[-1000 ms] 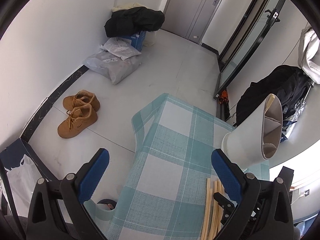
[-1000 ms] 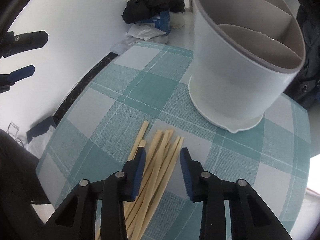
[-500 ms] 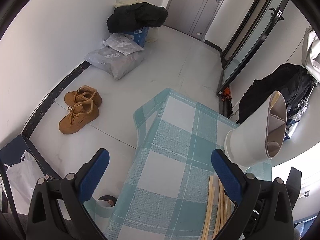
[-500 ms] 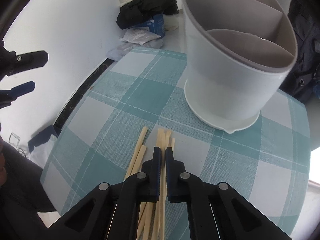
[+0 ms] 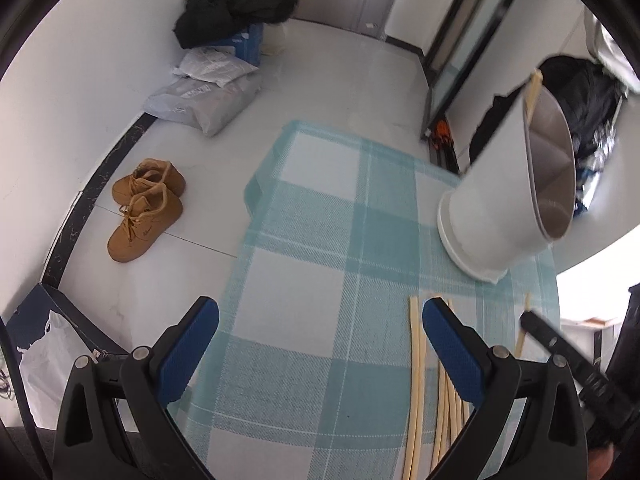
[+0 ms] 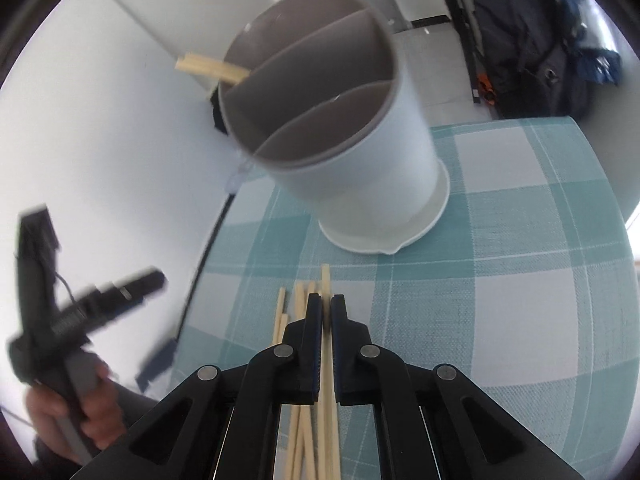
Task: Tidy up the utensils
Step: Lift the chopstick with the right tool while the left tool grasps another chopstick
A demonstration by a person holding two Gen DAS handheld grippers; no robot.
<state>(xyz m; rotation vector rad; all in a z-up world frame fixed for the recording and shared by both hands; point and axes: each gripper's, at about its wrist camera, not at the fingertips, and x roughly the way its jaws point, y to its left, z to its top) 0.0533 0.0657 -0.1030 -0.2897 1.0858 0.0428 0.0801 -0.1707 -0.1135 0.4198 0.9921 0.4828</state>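
My right gripper is shut on one pale wooden chopstick and holds it just above a loose pile of chopsticks on the teal checked tablecloth. A white round utensil holder with three grey compartments stands just beyond; chopsticks stick out of its far compartment. My left gripper is open and empty over the table's left part, with the chopstick pile by its right finger and the holder at the far right.
The table's left edge drops to a white floor with brown boots, grey parcels and a black coat on boxes. A dark bag sits behind the table. The left handle and hand show in the right view.
My right gripper closed on a chopstick from the pile and lifted and turned, so the holder now sits ahead-left. My left gripper moved right over the table, still open.
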